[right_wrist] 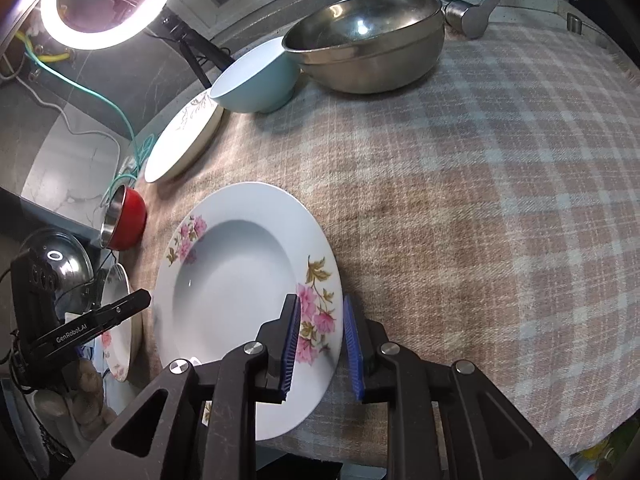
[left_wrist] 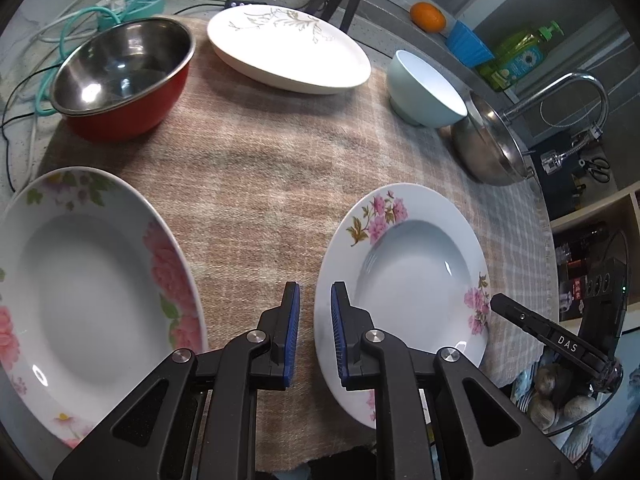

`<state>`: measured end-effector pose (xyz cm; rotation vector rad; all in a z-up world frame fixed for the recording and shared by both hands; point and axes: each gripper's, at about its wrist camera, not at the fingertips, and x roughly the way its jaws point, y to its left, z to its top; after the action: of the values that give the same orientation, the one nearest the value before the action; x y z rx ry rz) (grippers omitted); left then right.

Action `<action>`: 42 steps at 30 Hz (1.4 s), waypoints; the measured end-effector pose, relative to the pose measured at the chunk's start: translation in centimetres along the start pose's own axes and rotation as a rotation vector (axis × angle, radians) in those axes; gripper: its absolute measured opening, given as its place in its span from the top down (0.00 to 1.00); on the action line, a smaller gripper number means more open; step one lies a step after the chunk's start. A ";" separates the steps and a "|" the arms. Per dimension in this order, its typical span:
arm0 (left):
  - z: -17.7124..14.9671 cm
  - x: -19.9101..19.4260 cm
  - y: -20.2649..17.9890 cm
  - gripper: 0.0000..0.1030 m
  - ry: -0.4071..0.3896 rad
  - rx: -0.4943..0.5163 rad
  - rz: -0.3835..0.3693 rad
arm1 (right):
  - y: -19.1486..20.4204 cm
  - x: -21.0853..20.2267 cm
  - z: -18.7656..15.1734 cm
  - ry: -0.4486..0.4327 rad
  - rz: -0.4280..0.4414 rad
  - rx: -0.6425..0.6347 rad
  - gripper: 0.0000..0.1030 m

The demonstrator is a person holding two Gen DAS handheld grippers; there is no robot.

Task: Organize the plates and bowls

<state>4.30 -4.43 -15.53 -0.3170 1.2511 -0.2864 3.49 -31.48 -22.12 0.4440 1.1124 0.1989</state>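
Checked cloth (left_wrist: 260,184), woven and slightly fuzzy, beige with pale squares, covers the counter. Dishes on it:

- Small plate (left_wrist: 404,276), glossy white ceramic, deep well, pink flowers on a wide rim, near the front edge.
- Big plate (left_wrist: 80,280), same glossy type, larger pink blooms, left of it and apart.
- Cream plate (left_wrist: 288,48), oval, faint grey sprig print, at the back.
- Red bowl (left_wrist: 124,76), steel inside and red outside, back left.
- Blue bowl (left_wrist: 424,88), smooth pale ceramic, tilted against the steel bowl (left_wrist: 488,144), which is brushed metal and leans by the tap (left_wrist: 580,96).

Left gripper (left_wrist: 315,312): blue ribbed pads nearly together with a narrow gap, nothing between them, over bare cloth between the two flowered plates, just off the small plate's rim.

Right gripper (right_wrist: 320,328): jaws straddle the small plate's flowered rim, one pad over the rim, the other outside it over cloth. Cannot tell if the pads press it.

Around: orange (left_wrist: 428,16) and green soap bottle (left_wrist: 520,52) on the ledge behind, teal cable (left_wrist: 80,20) at back left, ring lamp (right_wrist: 108,0) glaring above.
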 end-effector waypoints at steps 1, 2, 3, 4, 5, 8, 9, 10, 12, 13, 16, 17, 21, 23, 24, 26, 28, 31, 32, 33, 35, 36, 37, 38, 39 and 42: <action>0.0 -0.2 0.1 0.86 -0.006 -0.002 0.003 | 0.0 -0.1 0.1 -0.004 -0.003 0.002 0.80; 0.0 -0.4 0.2 0.86 -0.011 -0.003 0.006 | 0.0 -0.2 0.1 -0.007 -0.003 0.004 0.80; 0.0 -0.7 0.4 0.86 -0.018 -0.005 0.009 | 0.1 -0.3 0.2 -0.010 0.000 0.005 0.80; -0.1 -0.9 0.6 0.86 -0.022 -0.008 0.010 | 0.2 -0.4 0.1 -0.012 0.000 0.005 0.80; -0.1 -1.1 0.7 0.86 -0.026 -0.012 0.008 | 0.4 -0.5 0.2 -0.017 -0.001 0.004 0.77; -0.2 -1.9 1.3 0.86 -0.038 -0.031 0.002 | 1.1 -0.7 0.4 -0.028 0.008 -0.004 0.68; -0.2 -2.1 1.5 0.86 -0.043 -0.038 0.002 | 1.5 -0.6 0.6 -0.031 0.017 -0.007 0.68; -0.3 -2.4 1.7 0.86 -0.051 -0.047 0.003 | 1.9 -0.6 0.7 -0.032 0.027 -0.012 0.68; -0.4 -3.1 2.3 0.86 -0.069 -0.063 0.009 | 2.8 -0.6 0.8 -0.035 0.035 -0.027 0.68; -0.4 -3.4 2.6 0.86 -0.078 -0.070 0.014 | 3.3 -0.5 0.9 -0.036 0.042 -0.040 0.68; -0.6 -4.5 3.5 0.86 -0.103 -0.094 0.026 | 4.7 -0.3 1.1 -0.036 0.053 -0.074 0.68; -0.6 -4.8 3.9 0.86 -0.110 -0.105 0.025 | 5.2 -0.2 1.1 -0.034 0.058 -0.085 0.68; -1.0 -6.0 5.1 0.86 -0.140 -0.137 0.040 | 7.1 0.5 1.2 -0.021 0.083 -0.121 0.68; -1.3 -6.6 5.7 0.86 -0.152 -0.152 0.045 | 8.0 0.7 1.2 -0.016 0.093 -0.143 0.68; -1.4 -6.8 6.0 0.86 -0.157 -0.159 0.049 | 8.5 0.8 1.2 -0.012 0.098 -0.155 0.68; -1.7 -7.4 6.6 0.86 -0.171 -0.175 0.062 | 9.5 1.1 1.1 -0.004 0.107 -0.181 0.68; -2.0 -8.0 7.3 0.86 -0.186 -0.190 0.079 | 10.6 1.4 1.1 0.004 0.112 -0.209 0.68; -2.4 -9.0 8.5 0.86 -0.214 -0.220 0.110 | 12.5 2.2 0.9 0.020 0.123 -0.259 0.68; -2.5 -9.3 9.0 0.86 -0.222 -0.229 0.124 | 13.0 2.4 0.9 0.025 0.127 -0.273 0.68; -2.6 -9.7 9.5 0.86 -0.227 -0.236 0.138 | 13.5 2.7 0.8 0.031 0.132 -0.285 0.68; -3.0 -10.4 10.6 0.86 -0.242 -0.259 0.160 | 14.8 3.2 0.6 0.046 0.142 -0.312 0.68; -3.1 -10.6 11.1 0.86 -0.247 -0.270 0.170 | 15.4 3.5 0.5 0.052 0.145 -0.329 0.68; -3.2 -10.8 11.6 0.84 -0.249 -0.280 0.178 | 15.9 3.8 0.4 0.056 0.146 -0.340 0.68; -3.4 -11.1 12.2 0.82 -0.250 -0.292 0.187 | 16.5 4.1 0.3 0.063 0.150 -0.353 0.68; -3.6 -11.3 12.7 0.81 -0.255 -0.305 0.200 | 17.0 4.4 0.2 0.069 0.152 -0.361 0.68; -4.2 -11.9 14.1 0.81 -0.271 -0.331 0.239 | 18.5 5.5 -0.1 0.092 0.162 -0.387 0.68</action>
<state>-2.62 12.77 -11.69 -0.4683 1.0518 0.1681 6.96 -12.89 -18.50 0.1797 1.0965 0.5707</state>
